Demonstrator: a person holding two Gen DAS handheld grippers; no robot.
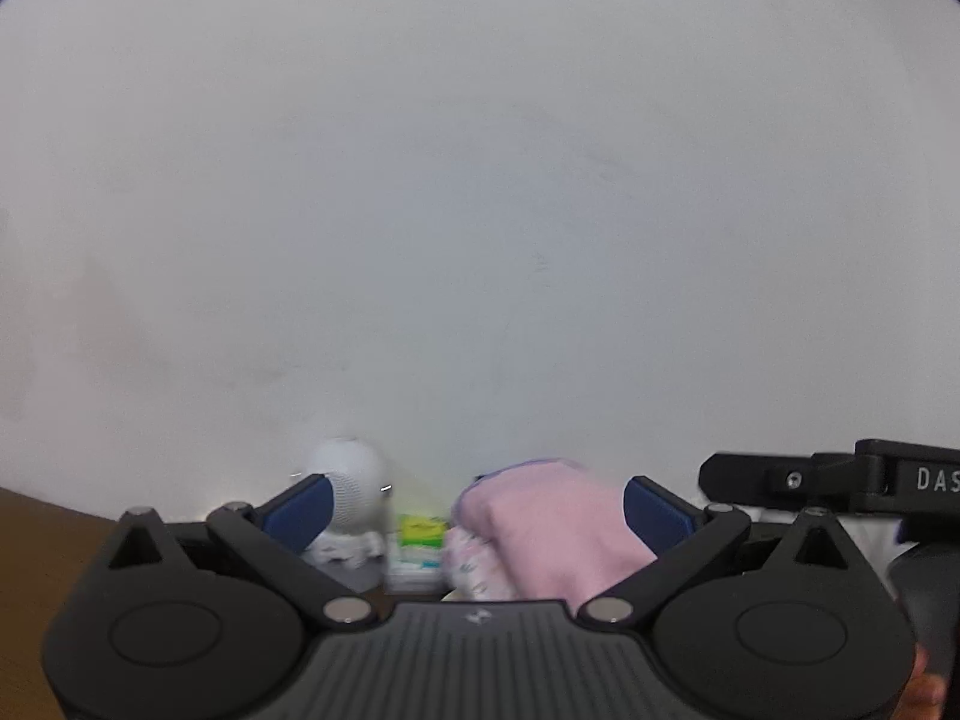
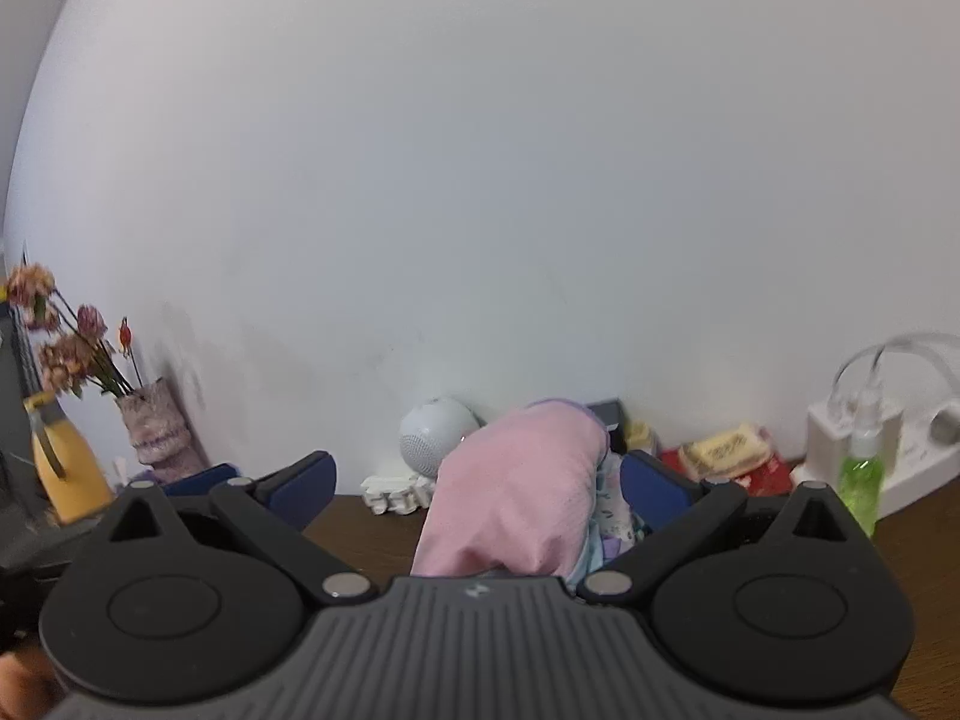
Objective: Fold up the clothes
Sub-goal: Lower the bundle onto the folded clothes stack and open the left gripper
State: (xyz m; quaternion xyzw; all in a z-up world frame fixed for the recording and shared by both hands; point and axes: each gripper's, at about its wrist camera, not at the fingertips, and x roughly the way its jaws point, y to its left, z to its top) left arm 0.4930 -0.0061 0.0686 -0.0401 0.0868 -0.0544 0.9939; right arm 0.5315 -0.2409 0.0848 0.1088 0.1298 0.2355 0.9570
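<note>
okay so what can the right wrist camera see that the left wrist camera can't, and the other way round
Only the right wrist view shows the dried flowers in a vase, the orange bottle, the green spray bottle, the white box and the red packet. Only the left wrist view shows the right hand-held gripper from the side and a green-topped box. Both show the pink clothes, the white round speaker, the brown table, the white wall, and open blue fingers; the left hand-held gripper holds nothing.

A pink garment (image 2: 516,492) lies bunched in a mound on the brown table — patterned white cloth (image 2: 612,510) tucked beneath its right side.
</note>
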